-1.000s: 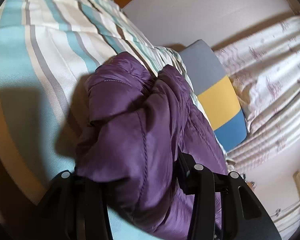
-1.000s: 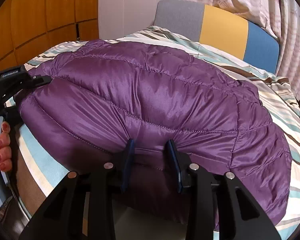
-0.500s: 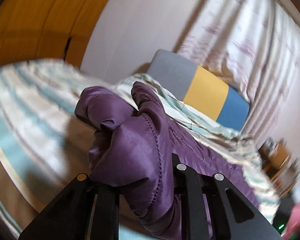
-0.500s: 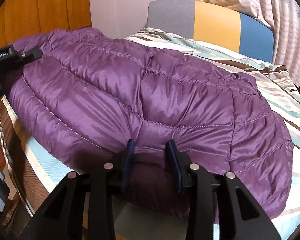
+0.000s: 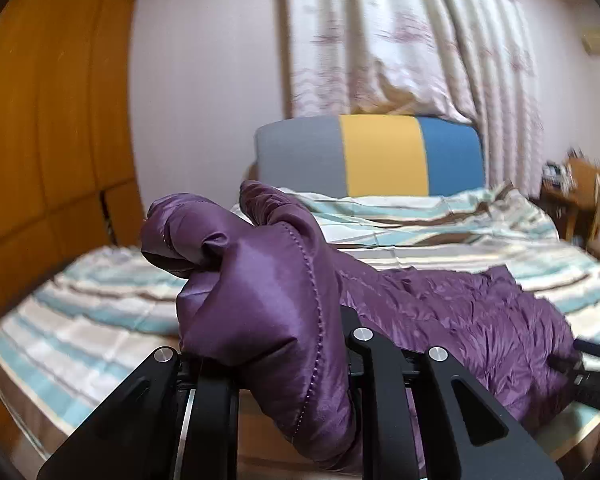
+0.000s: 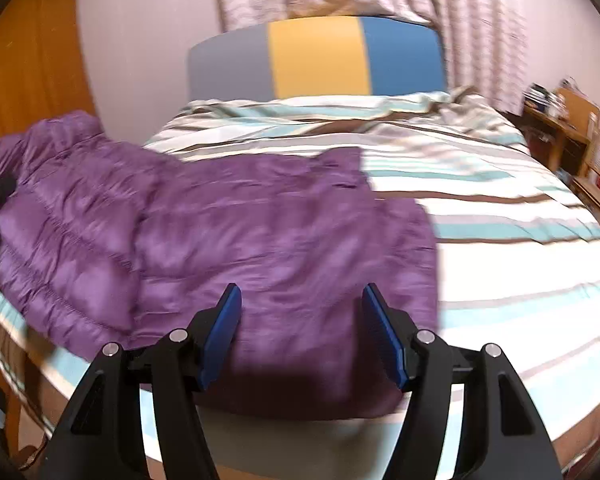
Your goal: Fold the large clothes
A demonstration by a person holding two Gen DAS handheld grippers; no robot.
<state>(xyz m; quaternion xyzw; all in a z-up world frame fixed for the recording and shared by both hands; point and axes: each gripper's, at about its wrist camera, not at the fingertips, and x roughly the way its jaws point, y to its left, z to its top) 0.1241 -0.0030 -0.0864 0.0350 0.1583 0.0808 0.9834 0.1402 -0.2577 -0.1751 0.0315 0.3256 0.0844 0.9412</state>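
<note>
Left wrist view: the left gripper (image 5: 276, 344) is pinched on a bunched edge of the purple quilted down jacket (image 5: 460, 312), which rises as a puffed fold above the black fingers and hides the pads. The rest of the jacket trails to the right across the striped bedspread (image 5: 440, 240), where part of the right gripper (image 5: 592, 364) shows at the picture's edge. Behind stand a headboard (image 5: 380, 156) in grey, yellow and blue panels, a patterned curtain (image 5: 400, 32) and an orange wooden wardrobe (image 5: 52, 100).

Right wrist view: the right gripper (image 6: 300, 332) has its blue pads (image 6: 222, 332) spread and widening; they press on nothing, with the jacket's near hem lying on the bed below the gap. The jacket (image 6: 220, 240) covers the bed's near left part, blurred.
</note>
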